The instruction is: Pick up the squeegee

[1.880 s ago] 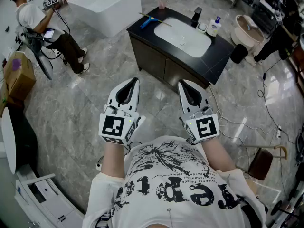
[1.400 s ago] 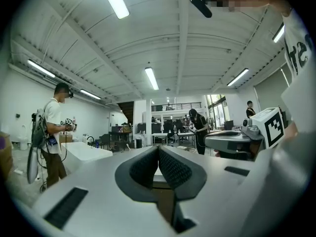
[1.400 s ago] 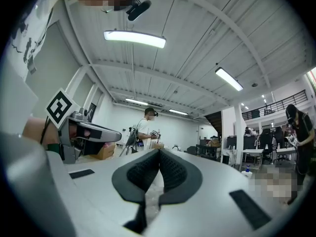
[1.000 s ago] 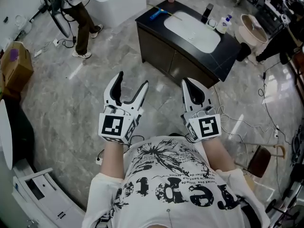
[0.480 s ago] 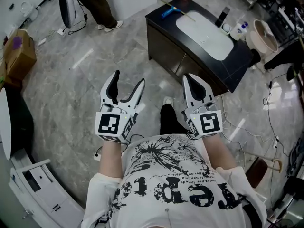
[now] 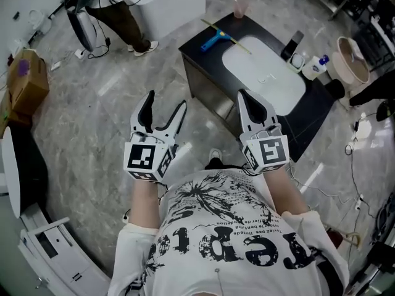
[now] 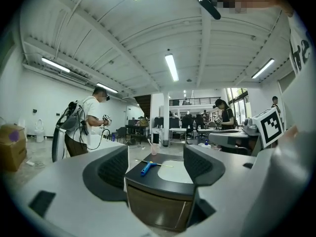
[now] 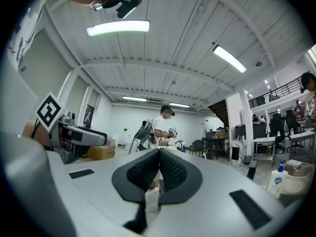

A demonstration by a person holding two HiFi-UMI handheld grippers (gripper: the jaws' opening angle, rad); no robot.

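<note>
The person has stepped closer to the dark desk (image 6: 196,53), where the blue-handled squeegee (image 6: 215,41) lies beside the sink basin (image 6: 264,78) — still well apart from both grippers. The left gripper (image 6: 165,102) has spread its fingers, ready; the right gripper (image 6: 243,97) stays pressed together, empty.

Left tool (image 6: 162,117) agape, right tool (image 6: 252,108) closed.

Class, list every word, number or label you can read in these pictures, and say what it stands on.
Nothing reads clearly.
T-shirt: large ornate print, upside down in the head view, unreadable; smaller line too small.
Marker cubes: black-and-white patterns, no words.
Pump bottle: label too small.
</note>
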